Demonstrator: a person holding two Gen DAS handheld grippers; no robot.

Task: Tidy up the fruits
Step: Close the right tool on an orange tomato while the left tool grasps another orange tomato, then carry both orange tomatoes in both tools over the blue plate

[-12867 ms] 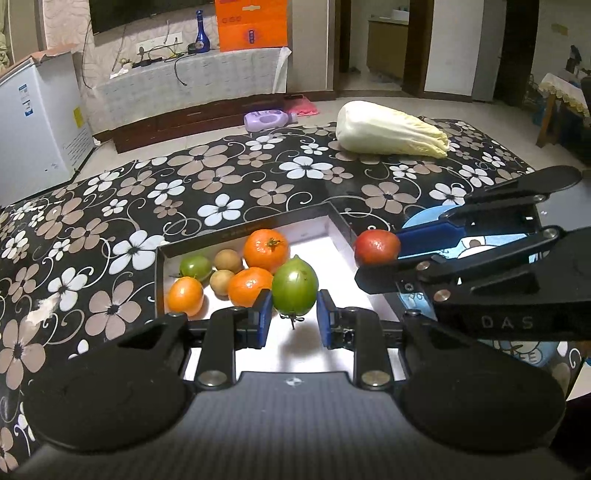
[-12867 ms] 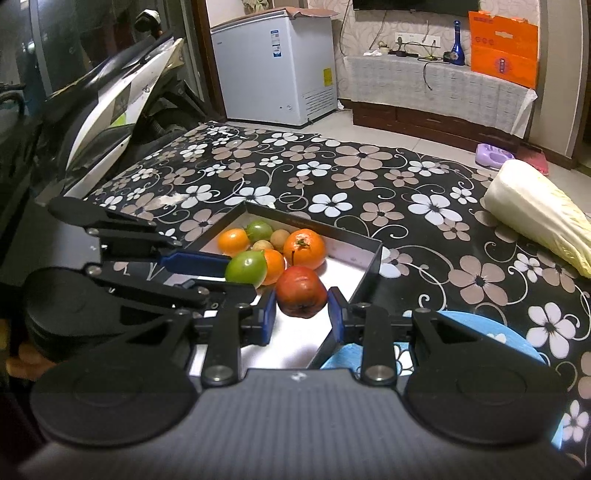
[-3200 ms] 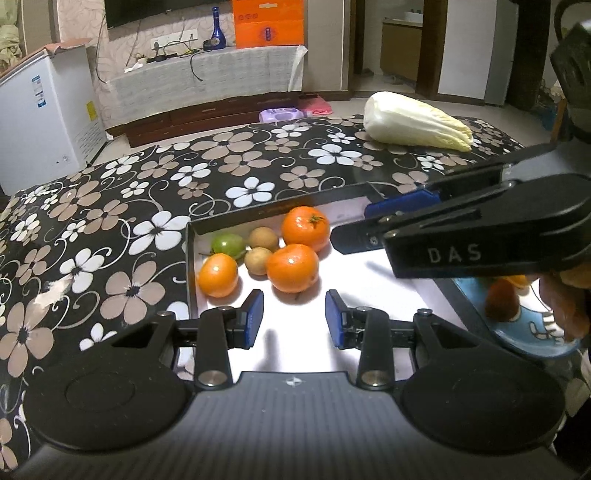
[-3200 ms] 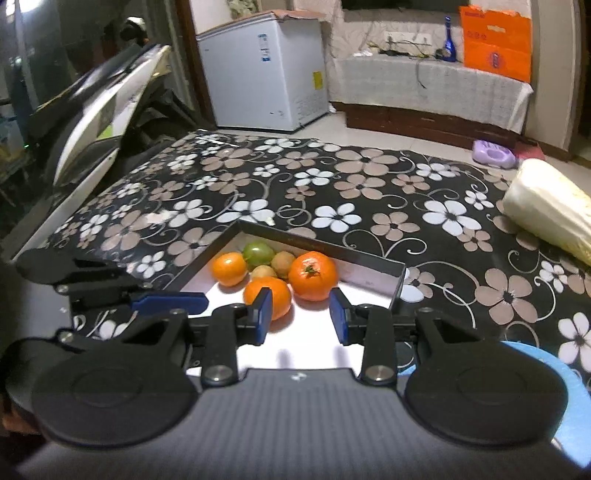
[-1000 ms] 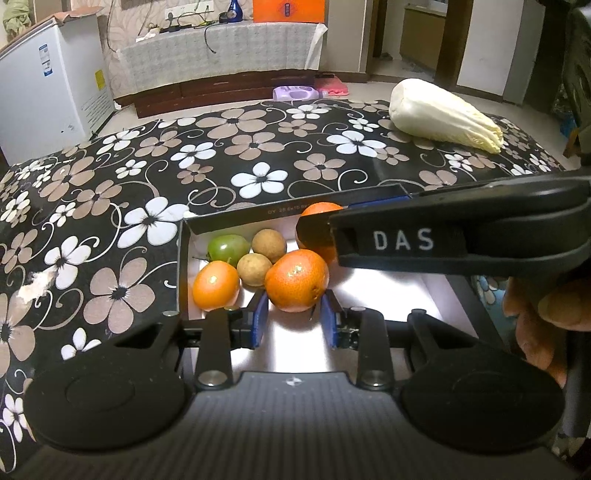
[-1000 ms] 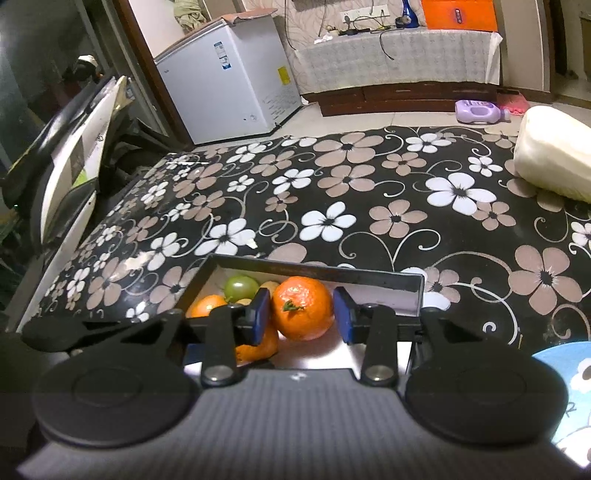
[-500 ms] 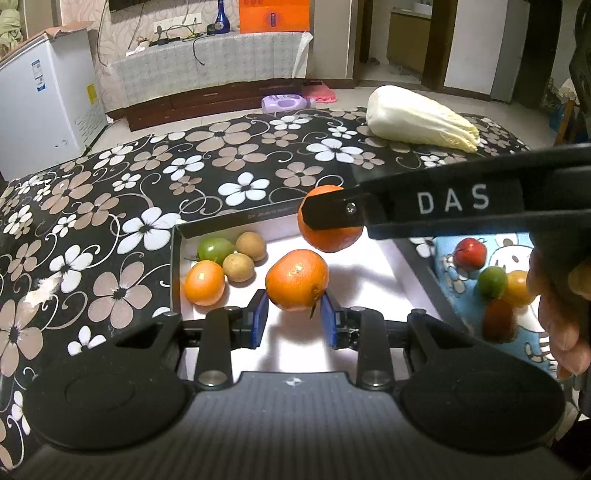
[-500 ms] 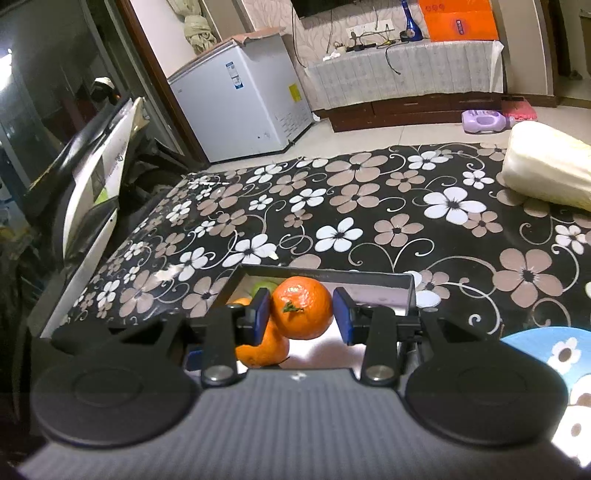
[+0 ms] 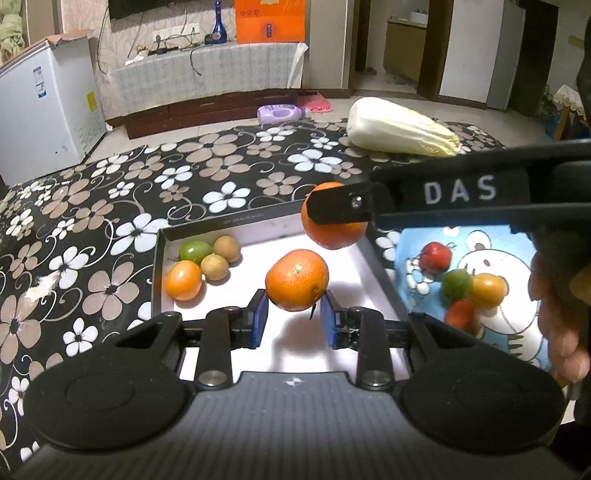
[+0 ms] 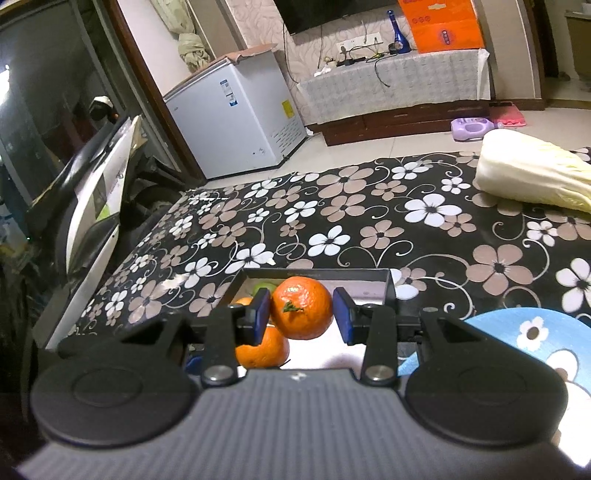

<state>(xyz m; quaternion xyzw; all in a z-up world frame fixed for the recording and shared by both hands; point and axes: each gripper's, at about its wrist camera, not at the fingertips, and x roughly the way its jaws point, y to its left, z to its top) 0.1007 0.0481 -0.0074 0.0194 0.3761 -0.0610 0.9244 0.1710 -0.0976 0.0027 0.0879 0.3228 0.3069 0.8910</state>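
The left gripper [image 9: 294,317] pinches an orange [image 9: 297,279] above the white tray [image 9: 258,242]; the right gripper [image 10: 301,315] clamps another orange [image 10: 301,308] — higher, near the blue plate [image 9: 517,328]; its jaws press both sides.

A white chest freezer [image 9: 44,107] stands on a pale tiled floor [image 10: 354,151] beside a long low cabinet [image 9: 210,77] draped in a light cloth, against a patterned wall [image 9: 129,26]. On the cabinet sit a blue bottle [image 9: 218,27] and an orange box [image 9: 269,16]. A doorway [image 9: 402,44] opens at the room's far right corner.
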